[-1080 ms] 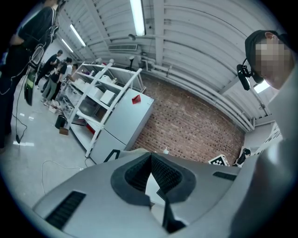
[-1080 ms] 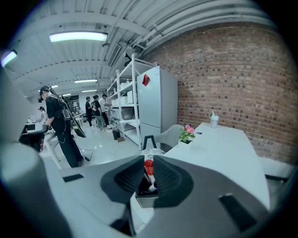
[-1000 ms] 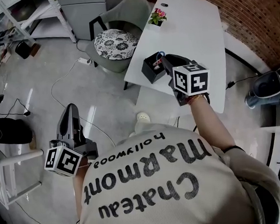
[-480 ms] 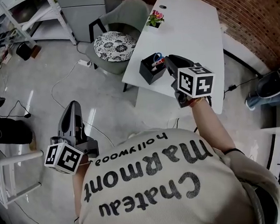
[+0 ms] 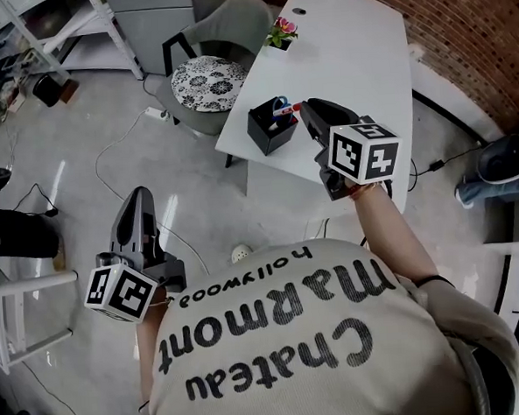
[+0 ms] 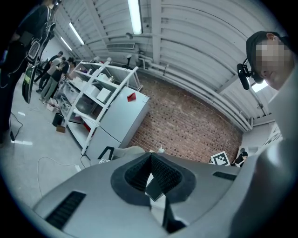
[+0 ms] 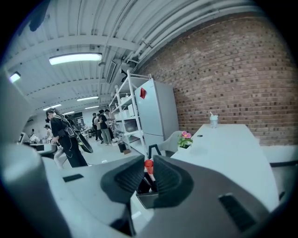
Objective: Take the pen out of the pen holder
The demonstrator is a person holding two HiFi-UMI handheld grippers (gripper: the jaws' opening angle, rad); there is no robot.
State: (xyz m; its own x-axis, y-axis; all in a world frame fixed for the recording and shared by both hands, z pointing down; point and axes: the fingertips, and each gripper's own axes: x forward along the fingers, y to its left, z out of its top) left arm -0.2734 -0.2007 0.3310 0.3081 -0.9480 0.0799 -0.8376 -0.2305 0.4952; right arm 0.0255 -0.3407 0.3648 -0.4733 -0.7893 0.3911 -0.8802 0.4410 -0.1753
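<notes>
The right gripper [image 5: 305,108] pinches the red-capped pen [image 7: 148,163], with the black pen holder [image 5: 268,131] at its eight o'clock. The left gripper [image 5: 136,199], at seven o'clock in the head view, is closed and empty.

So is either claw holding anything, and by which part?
The right claw grips the pen at its red top end; its lower part sits in the pen holder. The left claw holds nothing.

This is an open industrial workspace, part office and part lab. It has a bare brick wall [image 7: 242,69], a ribbed metal ceiling [image 6: 186,28] with strip lights [image 7: 74,58], and a grey concrete floor [image 5: 76,213] crossed by loose cables [image 5: 107,150]. White shelving racks [image 6: 93,100] stand beside a grey cabinet [image 6: 121,121]. A white tabletop [image 5: 355,56] carries potted flowers [image 5: 278,33], a cushioned chair [image 5: 203,78] stands alongside, and people [image 7: 103,124] gather far off.
</notes>
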